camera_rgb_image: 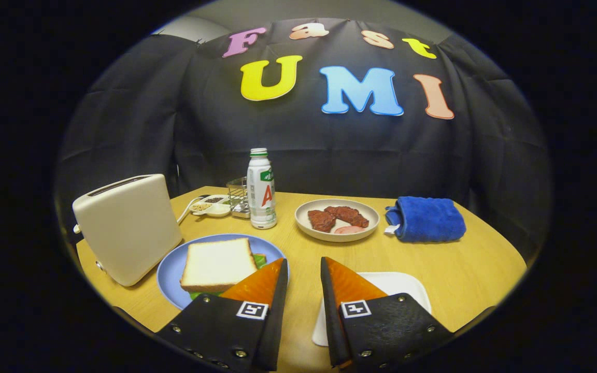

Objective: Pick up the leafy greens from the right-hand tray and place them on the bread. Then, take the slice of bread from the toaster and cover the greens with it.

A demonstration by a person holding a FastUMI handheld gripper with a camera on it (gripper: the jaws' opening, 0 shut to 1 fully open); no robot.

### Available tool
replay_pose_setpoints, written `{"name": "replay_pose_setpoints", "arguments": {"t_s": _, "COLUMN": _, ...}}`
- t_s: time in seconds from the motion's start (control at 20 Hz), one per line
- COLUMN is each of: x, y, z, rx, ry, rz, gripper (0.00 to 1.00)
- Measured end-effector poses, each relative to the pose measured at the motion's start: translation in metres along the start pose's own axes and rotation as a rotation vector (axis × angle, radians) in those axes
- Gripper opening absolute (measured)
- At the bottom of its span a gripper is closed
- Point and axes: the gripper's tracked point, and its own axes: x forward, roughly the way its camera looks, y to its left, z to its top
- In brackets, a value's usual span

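Gripper held low over the table, fingers parted with bare wood between them and nothing in their hold. Slice of bread flat on the blue plate, just ahead of the left finger, with leafy greens peeking out from under its right and near edges. Placed so because the task wants the greens covered: looks like that end state. Whether another slice lies beneath, cannot tell. Toaster upright just left of the plate, no bread seen rising from its slot. White tray under the right finger, its visible part bare. Farther back, bottle, dish of meat and blue cloth well apart from the work.
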Motion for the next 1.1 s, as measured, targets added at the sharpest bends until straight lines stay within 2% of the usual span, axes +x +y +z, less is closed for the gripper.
{"name": "replay_pose_setpoints", "arguments": {"t_s": 0.4, "x": -0.031, "y": -0.114, "z": 0.008, "rx": -0.062, "ry": -0.073, "rz": -0.161, "gripper": 0.37}}
{"name": "replay_pose_setpoints", "arguments": {"t_s": 0.65, "x": -0.044, "y": -0.161, "z": -0.002, "rx": 0.053, "ry": -0.078, "rz": -0.142, "gripper": 0.37}}
{"name": "replay_pose_setpoints", "arguments": {"t_s": 0.8, "x": -0.058, "y": -0.194, "z": 0.005, "rx": 0.033, "ry": -0.128, "rz": -0.130, "gripper": 0.37}}
{"name": "replay_pose_setpoints", "arguments": {"t_s": 1.0, "x": -0.080, "y": -0.245, "z": 0.003, "rx": 0.012, "ry": -0.168, "rz": -0.176, "gripper": 0.37}}
{"name": "replay_pose_setpoints", "arguments": {"t_s": 1.1, "x": -0.091, "y": -0.262, "z": 0.006, "rx": -0.025, "ry": -0.191, "rz": -0.190, "gripper": 0.43}}
